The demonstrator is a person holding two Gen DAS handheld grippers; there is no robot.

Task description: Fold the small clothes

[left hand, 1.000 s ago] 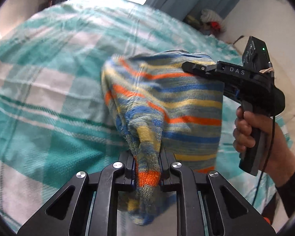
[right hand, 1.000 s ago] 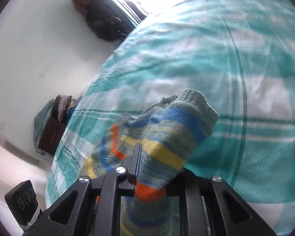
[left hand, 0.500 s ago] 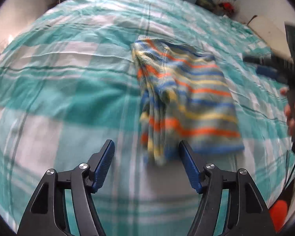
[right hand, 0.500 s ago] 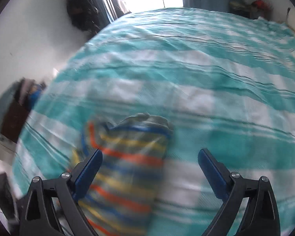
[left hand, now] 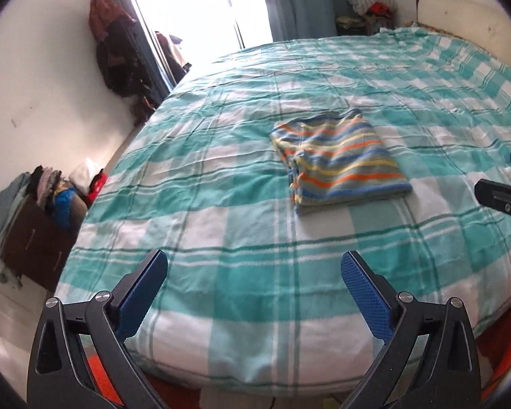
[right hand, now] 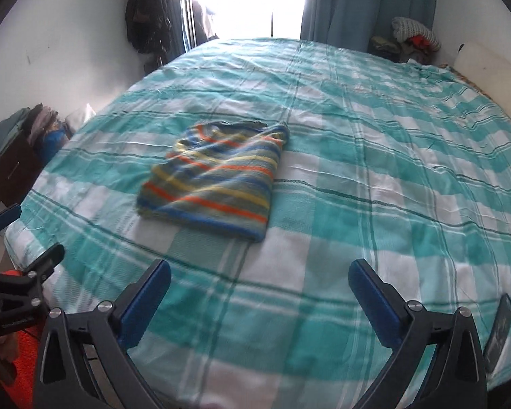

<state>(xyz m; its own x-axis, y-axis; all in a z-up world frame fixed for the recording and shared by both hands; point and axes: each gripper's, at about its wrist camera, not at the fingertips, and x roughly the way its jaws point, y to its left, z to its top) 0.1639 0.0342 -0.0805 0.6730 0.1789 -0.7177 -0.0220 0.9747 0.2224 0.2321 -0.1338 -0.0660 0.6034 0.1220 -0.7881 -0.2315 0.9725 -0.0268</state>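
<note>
A striped knit sweater (left hand: 340, 160) (right hand: 214, 177) in blue, orange, yellow and grey lies folded flat on the teal and white checked bed (left hand: 187, 170) (right hand: 391, 156). My left gripper (left hand: 255, 259) hangs back over the bed's near edge, well short of the sweater. Its jaws are opening and nothing is between the blue pads (left hand: 364, 293). My right gripper (right hand: 259, 266) is also drawn back to the near edge, its jaws opening and empty. Each gripper shows at the side of the other's view: right gripper (left hand: 500, 173), left gripper (right hand: 34, 231).
A brown dresser (left hand: 34, 235) piled with clothes stands left of the bed. Dark clothes (left hand: 115, 51) hang by the bright window. A clothes heap (left hand: 371, 3) sits in the far corner. A dark phone (right hand: 500, 330) lies near the bed's right front edge. Orange rug (left hand: 98, 381) below.
Both grippers let go of the sweater, which dropped folded onto the bed. Both then opened wide and pulled back and up toward the bed's near edge.
</note>
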